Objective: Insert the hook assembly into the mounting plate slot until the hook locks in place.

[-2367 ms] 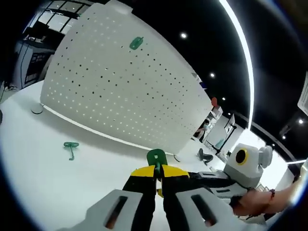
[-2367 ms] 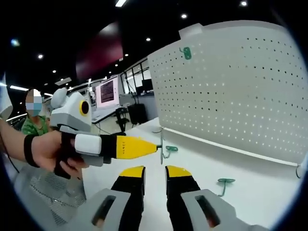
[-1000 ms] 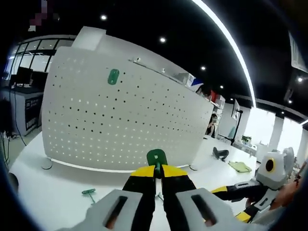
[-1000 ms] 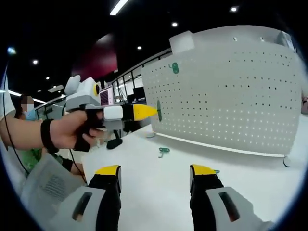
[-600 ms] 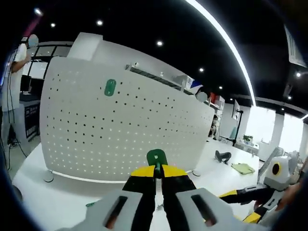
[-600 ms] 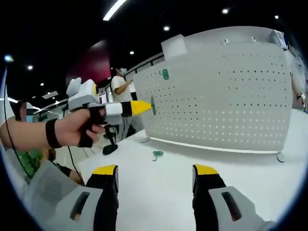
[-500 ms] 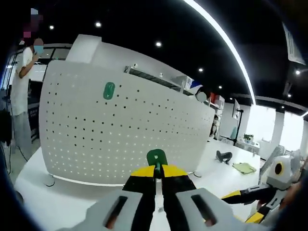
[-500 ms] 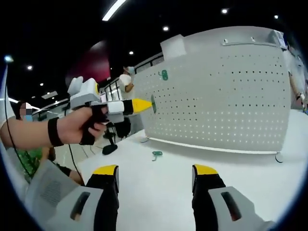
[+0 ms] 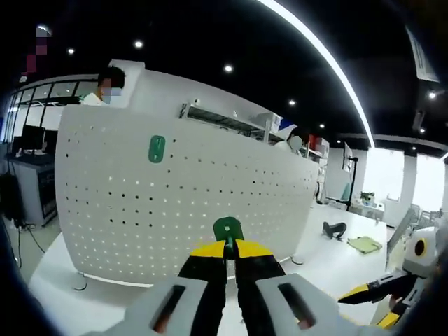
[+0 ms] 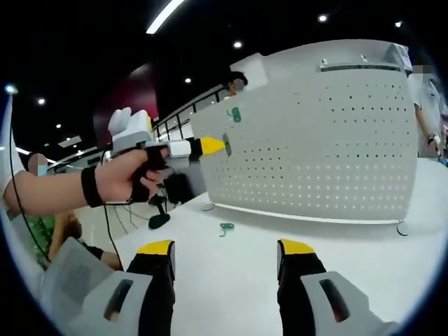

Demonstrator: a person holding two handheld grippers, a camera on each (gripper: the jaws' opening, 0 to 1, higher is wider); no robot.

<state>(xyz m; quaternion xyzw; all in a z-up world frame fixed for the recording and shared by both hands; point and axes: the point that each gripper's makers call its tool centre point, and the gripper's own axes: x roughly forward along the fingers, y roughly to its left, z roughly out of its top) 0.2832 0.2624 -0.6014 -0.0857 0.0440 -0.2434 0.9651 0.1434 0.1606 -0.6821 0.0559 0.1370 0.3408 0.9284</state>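
White perforated steel, or something like it, made up the mounting plate [image 9: 189, 203], a wide curved pegboard standing upright on the white counter [image 10: 350, 259]. In the left gripper view the left tool [image 9: 229, 246] had its yellow-tipped jaws pressed together on a green hook [image 9: 227, 229], whose rounded head rose just above the tips and appeared in front of the lower middle of the board. Whether the hook touched the board could not be told from that view. A second green hook [image 9: 157, 149] sat already mounted high on the plate, towards its left end.

In the right gripper view the right tool [image 10: 227, 246] was spread wide, its two yellow-tipped jaws well apart with nothing between them, low over the counter. The left tool [image 10: 217, 146] came in from the left, gripped by a hand [image 10: 129, 175] wearing a dark wristband, and its yellow tip, with the green hook [image 10: 227, 144] at its end, was close to the left edge of the plate [image 10: 329, 154], below the mounted hook [image 10: 234, 114]. A loose green hook [image 10: 225, 228] lay on the counter near the foot of the board. The tip of the right tool [image 9: 367, 294] showed at the lower right of the left gripper view.
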